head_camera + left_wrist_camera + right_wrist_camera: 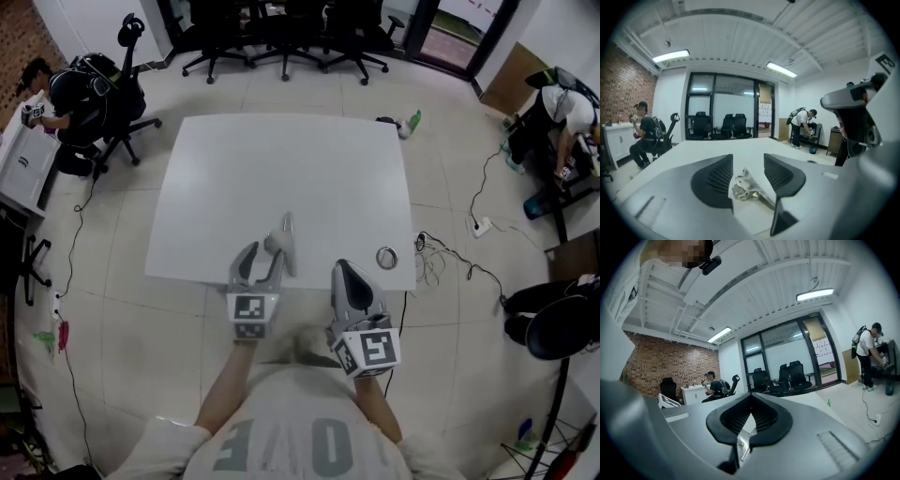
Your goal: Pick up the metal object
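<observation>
A small shiny metal object (288, 230) lies on the white table (281, 159) close to its near edge. My left gripper (267, 250) is open, and its black jaws stand on either side of the piece's near end without pressing on it. In the left gripper view the metal object (746, 189) rests flat on the tabletop between the spread jaws of the left gripper (747, 161). My right gripper (343, 268) hovers at the table's near edge, to the right of the piece, with nothing in it. In its own view the right gripper (750, 397) has its tips together, shut.
A metal ring (386, 257) lies near the table's front right corner. Black office chairs (281, 37) stand beyond the far edge. People work at the left (66, 94) and right (562, 122). Cables and a power strip (480, 226) trail on the floor at the right.
</observation>
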The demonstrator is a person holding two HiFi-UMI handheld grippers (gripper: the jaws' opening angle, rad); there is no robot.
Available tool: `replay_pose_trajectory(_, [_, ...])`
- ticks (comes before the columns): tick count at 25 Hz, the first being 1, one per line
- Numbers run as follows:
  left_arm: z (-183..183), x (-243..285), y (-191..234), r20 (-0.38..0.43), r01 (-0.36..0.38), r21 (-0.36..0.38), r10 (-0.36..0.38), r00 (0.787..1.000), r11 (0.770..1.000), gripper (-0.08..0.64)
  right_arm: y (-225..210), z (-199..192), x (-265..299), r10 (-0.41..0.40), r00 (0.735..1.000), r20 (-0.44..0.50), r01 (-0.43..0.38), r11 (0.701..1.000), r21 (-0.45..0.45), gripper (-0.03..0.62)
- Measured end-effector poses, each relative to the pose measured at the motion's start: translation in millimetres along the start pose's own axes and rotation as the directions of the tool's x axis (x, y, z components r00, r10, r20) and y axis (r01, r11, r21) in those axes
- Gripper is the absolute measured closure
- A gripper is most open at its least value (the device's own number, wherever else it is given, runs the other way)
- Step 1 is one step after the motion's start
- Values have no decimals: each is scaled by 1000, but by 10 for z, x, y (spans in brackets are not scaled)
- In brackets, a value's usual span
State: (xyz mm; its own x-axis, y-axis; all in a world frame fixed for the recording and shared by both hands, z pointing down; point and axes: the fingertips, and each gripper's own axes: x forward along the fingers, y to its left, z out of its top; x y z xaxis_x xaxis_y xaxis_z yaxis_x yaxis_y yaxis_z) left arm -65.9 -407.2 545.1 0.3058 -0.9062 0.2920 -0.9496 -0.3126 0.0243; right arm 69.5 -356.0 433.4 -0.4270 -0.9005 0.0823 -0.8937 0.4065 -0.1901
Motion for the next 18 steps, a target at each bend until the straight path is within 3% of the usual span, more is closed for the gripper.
replay_pose_trajectory(5, [-462, 318, 115, -192, -20, -50, 10, 981, 999, 377, -76, 95, 9, -13, 1000, -2, 13, 999, -50, 580])
replay_pose_trajectory(8, [-562, 406, 151, -229, -36, -84, 16, 973, 996, 377, -148, 29, -15, -52, 998, -20, 50, 993, -105, 580])
replay_pose_trajectory(18, [-849, 613, 121, -295, -42, -175, -11, 955, 984, 380, -307, 56, 37, -80, 997, -25, 76, 989, -127, 580])
